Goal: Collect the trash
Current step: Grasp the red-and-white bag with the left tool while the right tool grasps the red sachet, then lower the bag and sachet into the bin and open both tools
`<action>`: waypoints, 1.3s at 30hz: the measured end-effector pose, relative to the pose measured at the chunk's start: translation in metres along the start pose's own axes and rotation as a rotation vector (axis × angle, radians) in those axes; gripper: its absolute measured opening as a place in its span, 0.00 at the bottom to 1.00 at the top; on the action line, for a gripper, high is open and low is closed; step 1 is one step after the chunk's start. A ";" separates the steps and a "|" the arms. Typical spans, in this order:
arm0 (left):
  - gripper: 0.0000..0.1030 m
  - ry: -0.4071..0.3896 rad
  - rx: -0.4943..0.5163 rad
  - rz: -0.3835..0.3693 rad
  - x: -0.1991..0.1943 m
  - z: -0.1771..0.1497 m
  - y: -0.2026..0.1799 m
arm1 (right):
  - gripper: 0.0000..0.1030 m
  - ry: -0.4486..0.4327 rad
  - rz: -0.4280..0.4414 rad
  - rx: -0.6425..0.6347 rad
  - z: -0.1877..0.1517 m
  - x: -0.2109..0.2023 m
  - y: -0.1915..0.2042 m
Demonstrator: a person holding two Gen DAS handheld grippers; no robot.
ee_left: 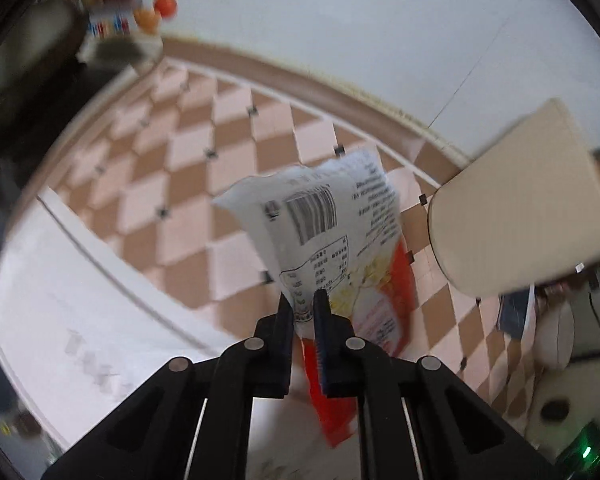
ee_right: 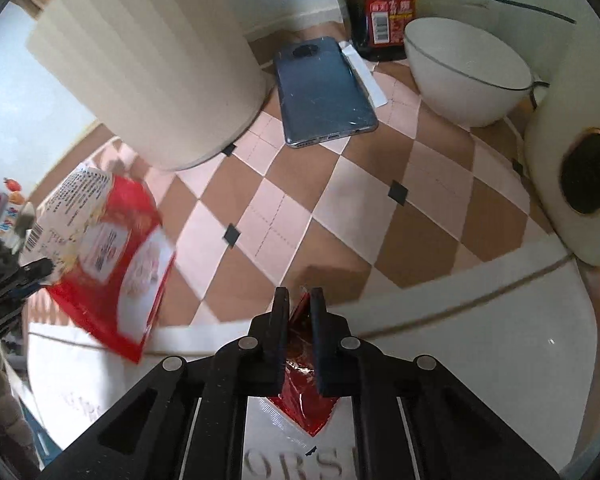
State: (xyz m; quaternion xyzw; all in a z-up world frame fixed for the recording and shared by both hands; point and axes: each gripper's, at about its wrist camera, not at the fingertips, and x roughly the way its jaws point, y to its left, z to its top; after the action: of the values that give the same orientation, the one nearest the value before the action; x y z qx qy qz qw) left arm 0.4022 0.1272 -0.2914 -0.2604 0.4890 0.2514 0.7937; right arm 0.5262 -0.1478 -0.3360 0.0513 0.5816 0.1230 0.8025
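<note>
My left gripper (ee_left: 303, 300) is shut on a white and red snack bag (ee_left: 332, 232) with a barcode, held up above the checkered tablecloth (ee_left: 172, 184). The same bag (ee_right: 108, 256) shows at the left of the right wrist view, with the left gripper's fingers (ee_right: 40, 268) on its edge. My right gripper (ee_right: 300, 298) is shut on a small crinkled red wrapper (ee_right: 302, 392) that hangs below the jaws. A cream ribbed bin (ee_right: 152, 60) stands at the upper left of the right wrist view and at the right of the left wrist view (ee_left: 528, 200).
On the checkered cloth lie a blue phone (ee_right: 324, 88), a dark sauce bottle (ee_right: 380, 8), a white bowl (ee_right: 464, 76) and a cream appliance (ee_right: 576, 176) with a cable. A white wall (ee_left: 340, 20) is behind.
</note>
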 end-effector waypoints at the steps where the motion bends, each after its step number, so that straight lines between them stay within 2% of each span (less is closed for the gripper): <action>1: 0.05 -0.013 0.020 -0.007 -0.011 -0.004 0.003 | 0.10 -0.003 0.009 -0.004 -0.003 -0.005 0.000; 4: 0.04 -0.052 0.074 -0.028 -0.049 -0.025 0.025 | 0.10 -0.014 0.049 -0.011 -0.019 -0.026 0.005; 6: 0.03 -0.050 0.088 -0.070 -0.058 -0.036 0.040 | 0.10 -0.024 0.068 -0.017 -0.032 -0.042 0.007; 10: 0.03 -0.068 0.129 -0.147 -0.106 -0.075 0.078 | 0.09 -0.037 0.114 -0.023 -0.070 -0.078 0.020; 14: 0.03 -0.098 0.201 -0.190 -0.141 -0.111 0.108 | 0.09 -0.064 0.138 -0.017 -0.137 -0.124 0.040; 17: 0.03 -0.084 0.245 -0.202 -0.156 -0.141 0.138 | 0.09 -0.082 0.142 -0.002 -0.193 -0.151 0.050; 20: 0.03 -0.016 0.277 -0.192 -0.161 -0.183 0.178 | 0.09 -0.060 0.140 0.020 -0.258 -0.168 0.054; 22: 0.03 0.043 0.286 -0.176 -0.154 -0.208 0.198 | 0.09 -0.014 0.132 0.028 -0.303 -0.166 0.054; 25: 0.03 0.154 0.292 -0.144 -0.126 -0.245 0.222 | 0.09 0.056 0.116 0.044 -0.353 -0.154 0.047; 29: 0.03 0.290 0.284 -0.108 -0.059 -0.291 0.236 | 0.09 0.169 0.088 0.069 -0.409 -0.112 0.032; 34: 0.03 0.432 0.264 -0.067 0.067 -0.346 0.239 | 0.08 0.277 0.048 0.056 -0.456 -0.020 0.012; 37: 0.03 0.503 0.222 -0.083 0.153 -0.380 0.240 | 0.08 0.303 0.033 0.046 -0.474 0.057 -0.004; 39: 0.03 0.521 0.227 -0.068 0.198 -0.400 0.238 | 0.08 0.302 0.027 0.037 -0.482 0.101 -0.013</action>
State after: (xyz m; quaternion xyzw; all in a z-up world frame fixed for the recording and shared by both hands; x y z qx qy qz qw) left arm 0.0670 0.0679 -0.6655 -0.2420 0.6923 0.0931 0.6734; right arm 0.1011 -0.1635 -0.5853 0.0548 0.6972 0.1295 0.7029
